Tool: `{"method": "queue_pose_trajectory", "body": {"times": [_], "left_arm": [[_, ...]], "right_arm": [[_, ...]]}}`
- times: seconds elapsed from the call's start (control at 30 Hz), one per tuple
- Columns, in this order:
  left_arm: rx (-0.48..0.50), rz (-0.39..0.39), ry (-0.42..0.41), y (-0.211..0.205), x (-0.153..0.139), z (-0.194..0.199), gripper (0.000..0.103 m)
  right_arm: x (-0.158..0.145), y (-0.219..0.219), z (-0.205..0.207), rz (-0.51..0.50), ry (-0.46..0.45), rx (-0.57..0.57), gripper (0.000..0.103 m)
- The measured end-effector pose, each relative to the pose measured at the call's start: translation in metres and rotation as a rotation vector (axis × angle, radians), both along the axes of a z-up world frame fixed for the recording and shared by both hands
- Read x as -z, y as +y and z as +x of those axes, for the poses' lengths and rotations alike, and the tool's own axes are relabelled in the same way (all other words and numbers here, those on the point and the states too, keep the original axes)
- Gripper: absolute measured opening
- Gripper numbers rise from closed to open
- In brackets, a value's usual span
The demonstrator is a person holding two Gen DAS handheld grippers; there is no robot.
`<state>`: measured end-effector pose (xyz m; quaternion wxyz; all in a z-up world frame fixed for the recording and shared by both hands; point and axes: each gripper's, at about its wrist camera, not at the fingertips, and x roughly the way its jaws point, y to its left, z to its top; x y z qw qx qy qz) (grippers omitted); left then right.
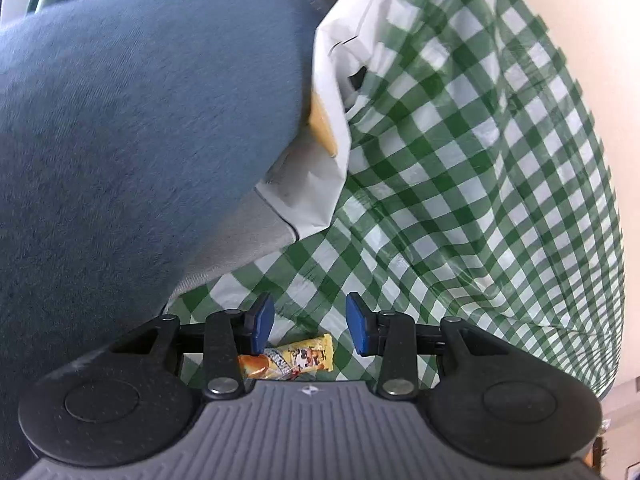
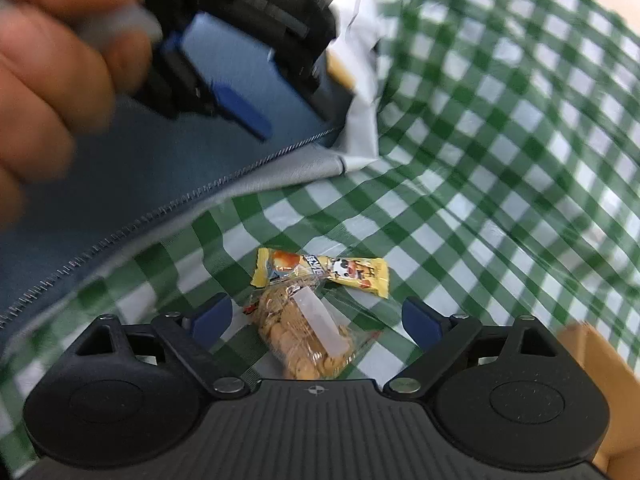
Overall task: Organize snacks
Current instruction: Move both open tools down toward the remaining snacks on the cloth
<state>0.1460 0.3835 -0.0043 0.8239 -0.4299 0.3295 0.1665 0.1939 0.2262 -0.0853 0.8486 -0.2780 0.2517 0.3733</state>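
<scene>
A yellow snack bar (image 2: 320,272) lies on the green-checked cloth (image 2: 500,160). A clear bag of small crackers (image 2: 304,336) lies just in front of it, touching it. My right gripper (image 2: 316,318) stands wide open with the cracker bag between its blue pads, neither pad pressing on it. My left gripper (image 1: 310,326) is part open with nothing between its pads, and the snack bar (image 1: 292,356) lies on the cloth below it. A blue zip pouch (image 1: 140,120) fills the left. In the right wrist view, a hand (image 2: 48,80) holds the left gripper over the pouch (image 2: 120,184).
A white packet (image 1: 332,80) with an orange-yellow item (image 1: 322,128) in it leans behind the pouch. The checked cloth (image 1: 480,200) is wrinkled and hangs off the edge at the right. A tan box-like thing (image 2: 596,364) sits at the lower right.
</scene>
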Motion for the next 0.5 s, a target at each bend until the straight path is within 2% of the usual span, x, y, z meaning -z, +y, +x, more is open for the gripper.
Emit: {"method": "queue_pose_trajectory", "body": {"times": [0.13, 0.37, 0.4, 0.5], "left_arm": [[-0.003, -0.041, -0.004, 0.001, 0.006, 0.002, 0.043], [0.007, -0.031, -0.006, -0.002, 0.004, 0.002, 0.043], [0.011, -0.038, -0.010, -0.002, 0.004, 0.002, 0.043], [0.004, -0.043, -0.012, 0.001, 0.004, 0.000, 0.043]], "right_arm": [[0.012, 0.009, 0.006, -0.026, 0.027, -0.034, 0.092], [0.031, 0.027, 0.010, -0.096, 0.049, -0.089, 0.092], [0.033, 0.028, 0.011, -0.106, 0.055, -0.089, 0.090], [0.034, 0.027, 0.010, -0.145, 0.035, -0.081, 0.062]]}}
